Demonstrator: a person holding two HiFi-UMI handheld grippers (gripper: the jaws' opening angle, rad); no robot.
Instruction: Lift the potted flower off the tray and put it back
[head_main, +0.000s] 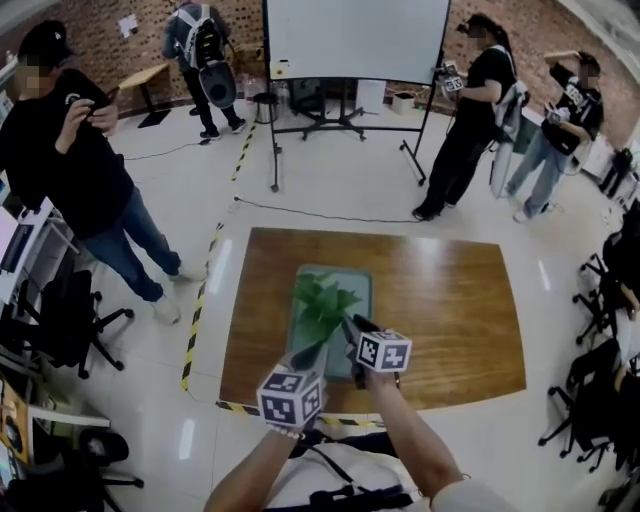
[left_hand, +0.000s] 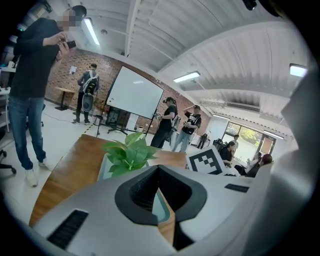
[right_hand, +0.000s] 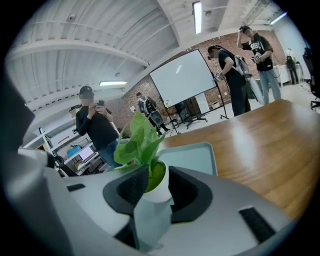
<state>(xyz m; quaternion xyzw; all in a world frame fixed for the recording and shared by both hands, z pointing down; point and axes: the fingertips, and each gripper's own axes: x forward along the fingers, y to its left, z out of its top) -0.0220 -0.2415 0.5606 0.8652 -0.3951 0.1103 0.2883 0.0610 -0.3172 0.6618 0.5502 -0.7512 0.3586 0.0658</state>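
Note:
The potted flower (head_main: 322, 303), green leaves in a small white pot (right_hand: 159, 186), stands on a pale green tray (head_main: 358, 283) in the middle of a wooden table (head_main: 450, 310). My right gripper (head_main: 350, 328) is at the plant's near right side, jaws wide. In the right gripper view the pot sits in the gap of the right gripper (right_hand: 152, 192), and no squeeze shows. My left gripper (head_main: 305, 356) is at the plant's near left, a little short of it. The left gripper view shows the left gripper (left_hand: 160, 192) open, with only tray (left_hand: 106, 167) and table in its gap and the leaves (left_hand: 129, 152) ahead.
Several people stand on the floor around the table. A whiteboard on a wheeled stand (head_main: 355, 40) is behind it. Office chairs (head_main: 70, 320) stand at the left and the right (head_main: 600, 390). Yellow-black tape (head_main: 198, 310) marks the floor by the table's left edge.

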